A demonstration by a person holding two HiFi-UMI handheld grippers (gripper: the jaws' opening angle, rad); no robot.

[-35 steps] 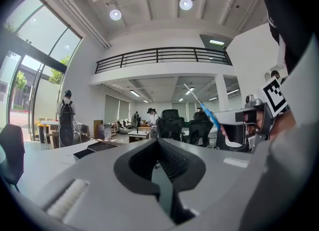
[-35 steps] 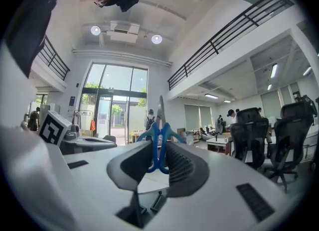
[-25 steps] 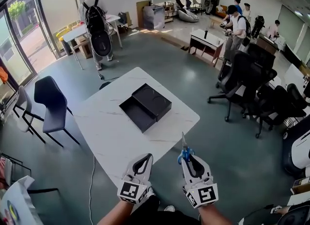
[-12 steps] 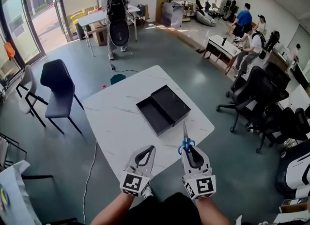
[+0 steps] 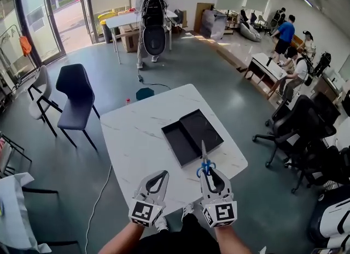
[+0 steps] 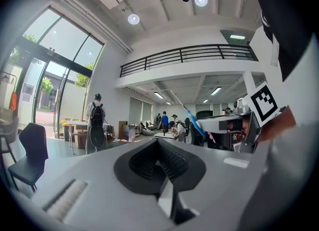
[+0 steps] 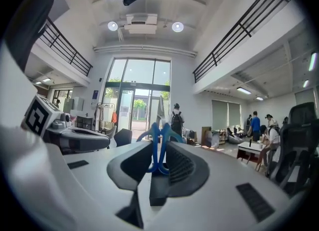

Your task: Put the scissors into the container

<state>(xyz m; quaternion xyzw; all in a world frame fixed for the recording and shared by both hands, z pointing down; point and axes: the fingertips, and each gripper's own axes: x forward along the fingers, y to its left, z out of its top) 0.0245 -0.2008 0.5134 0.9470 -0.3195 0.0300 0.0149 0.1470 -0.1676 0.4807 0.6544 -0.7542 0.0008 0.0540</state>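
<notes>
Holding scissors (image 5: 203,153) in right gripper (image 5: 206,171)

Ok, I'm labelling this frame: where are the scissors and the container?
scissors (image 5: 205,166): head view, on the blue handle loops.
container (image 5: 181,144): head view, on the bare floor of its left half.

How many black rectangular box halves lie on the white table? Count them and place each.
2. One black rectangular box half lies left; the second half adjoins its right side, both on the white table. None looks hidden.
</notes>
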